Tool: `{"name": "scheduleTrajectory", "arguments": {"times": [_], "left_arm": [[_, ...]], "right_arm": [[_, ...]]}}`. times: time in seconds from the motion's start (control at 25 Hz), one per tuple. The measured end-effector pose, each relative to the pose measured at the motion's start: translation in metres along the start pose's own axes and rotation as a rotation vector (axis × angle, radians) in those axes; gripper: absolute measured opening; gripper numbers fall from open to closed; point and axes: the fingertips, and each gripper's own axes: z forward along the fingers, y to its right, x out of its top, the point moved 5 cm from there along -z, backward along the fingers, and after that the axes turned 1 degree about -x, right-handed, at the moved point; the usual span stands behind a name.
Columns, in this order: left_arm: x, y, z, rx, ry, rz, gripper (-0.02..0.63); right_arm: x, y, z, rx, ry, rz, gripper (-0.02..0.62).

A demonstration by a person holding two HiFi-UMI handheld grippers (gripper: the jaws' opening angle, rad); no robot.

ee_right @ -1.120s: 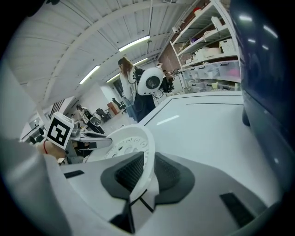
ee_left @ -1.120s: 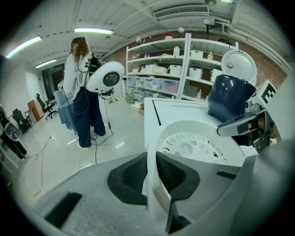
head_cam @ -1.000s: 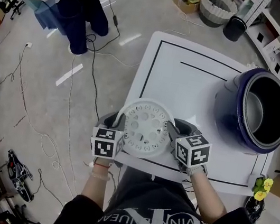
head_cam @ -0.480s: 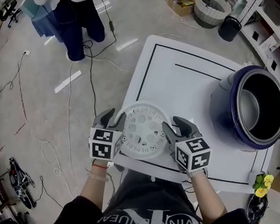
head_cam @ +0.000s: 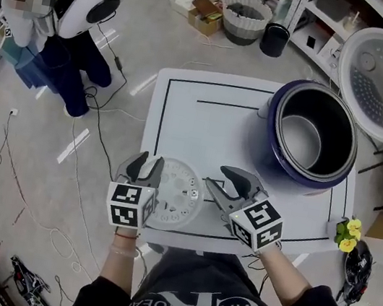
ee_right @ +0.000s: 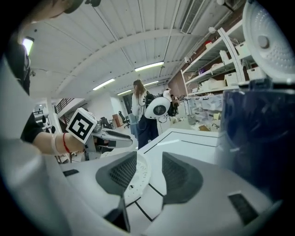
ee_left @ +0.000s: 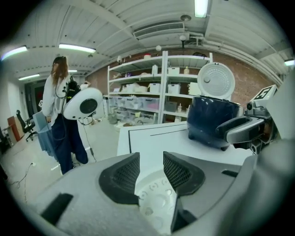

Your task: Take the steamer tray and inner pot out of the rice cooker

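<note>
Two square-marker cubes [head_cam: 129, 206]; left tool [head_cam: 147, 163] and right tool [head_cam: 216, 176] just spread, empty, flanking steamer tray [head_cam: 177, 199].

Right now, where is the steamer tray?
In the head view the steamer tray lies on the table, near left, between the left gripper and right gripper; the cooker stands far right.

Head view steeply down over table [head_cam: 203, 129], gripper views low along jaws, sharing rice cooker [ee_left: 209, 122].
</note>
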Motion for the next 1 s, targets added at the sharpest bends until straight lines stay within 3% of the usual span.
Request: {"name": "scheduleTrajectory", "arguments": {"times": [0.28,0.52,0.76,1.0], "left_arm": [[0.066,0.059,0.016,-0.182,0.108,0.076,0.143],[0.110,0.107,0.023,-0.310,0.184,0.110,0.143],[0.138,0.155,0.033,-0.397,0.224,0.216,0.143],[0.166,0.185,0.042,-0.454,0.277,0.234,0.143]], "right_arm": [[0.028,0.015,-0.068,-0.106,0.113,-0.030,0.167],[0.037,0.027,-0.115,-0.181,0.152,-0.085,0.167],[0.051,0.052,-0.170,-0.306,0.228,-0.105,0.164],[0.060,0.086,-0.217,-0.470,0.306,-0.086,0.163]]}}
